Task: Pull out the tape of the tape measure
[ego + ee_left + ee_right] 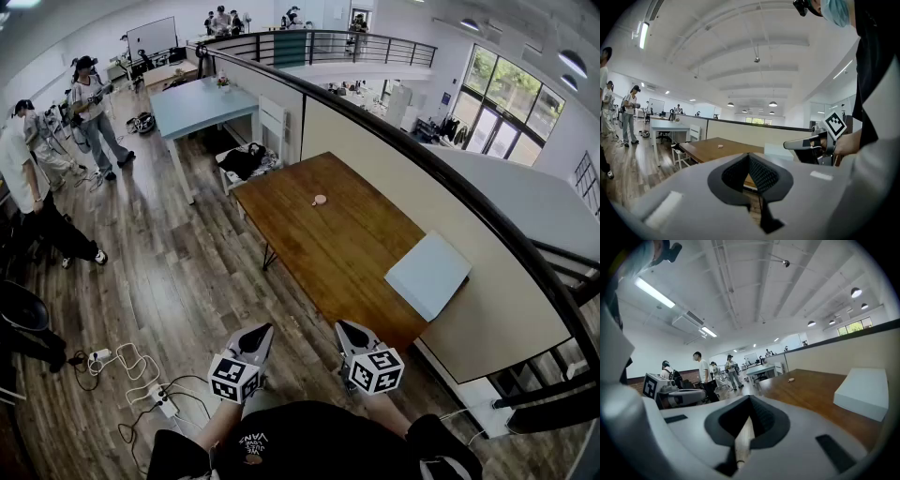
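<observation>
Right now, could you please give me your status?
Left gripper, right gripper shut, empty. Small pink disc, likely tape measure, untouched on wooden table. White box at right edge, not blocking.

Open-plan office with a brown table by a railing

A long brown table (347, 246) stands on the plank floor (178, 281) beside a low partition topped by a dark railing (403, 141). A white box (427, 276) lies flat near the table's right edge. Past the far end stands a white chair (273, 120) with a dark bundle (243, 161) on its seat, and behind it a pale blue table (202, 105). Three people (94, 112) stand at the left. White cables (131, 361) and a power strip (166, 405) lie tangled on the floor. A whiteboard (152, 37) stands far back, and tall windows (511, 117) line the right wall.
</observation>
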Demonstrator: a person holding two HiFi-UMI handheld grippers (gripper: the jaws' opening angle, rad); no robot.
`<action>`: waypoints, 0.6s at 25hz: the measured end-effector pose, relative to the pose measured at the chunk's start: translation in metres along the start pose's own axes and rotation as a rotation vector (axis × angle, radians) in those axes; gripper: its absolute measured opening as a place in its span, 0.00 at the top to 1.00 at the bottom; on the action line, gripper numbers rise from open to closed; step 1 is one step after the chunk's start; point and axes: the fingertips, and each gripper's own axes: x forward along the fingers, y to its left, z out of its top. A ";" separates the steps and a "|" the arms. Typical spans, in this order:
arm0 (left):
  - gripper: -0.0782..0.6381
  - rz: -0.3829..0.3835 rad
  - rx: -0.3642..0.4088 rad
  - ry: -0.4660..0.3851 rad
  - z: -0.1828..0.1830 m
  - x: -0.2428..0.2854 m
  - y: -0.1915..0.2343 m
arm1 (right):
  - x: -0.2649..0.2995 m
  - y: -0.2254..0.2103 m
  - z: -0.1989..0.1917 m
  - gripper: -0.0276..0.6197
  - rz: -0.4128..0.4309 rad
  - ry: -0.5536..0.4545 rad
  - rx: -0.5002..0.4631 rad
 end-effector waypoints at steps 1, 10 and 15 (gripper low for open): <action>0.88 0.003 -0.004 0.002 -0.001 -0.001 0.003 | 0.003 0.002 -0.001 0.94 0.002 0.003 -0.001; 0.87 -0.025 -0.033 0.035 -0.011 0.012 0.046 | 0.043 0.005 0.001 0.94 -0.006 -0.008 0.062; 0.83 -0.046 -0.031 0.023 0.001 0.023 0.090 | 0.080 0.001 0.023 0.93 -0.061 -0.051 0.049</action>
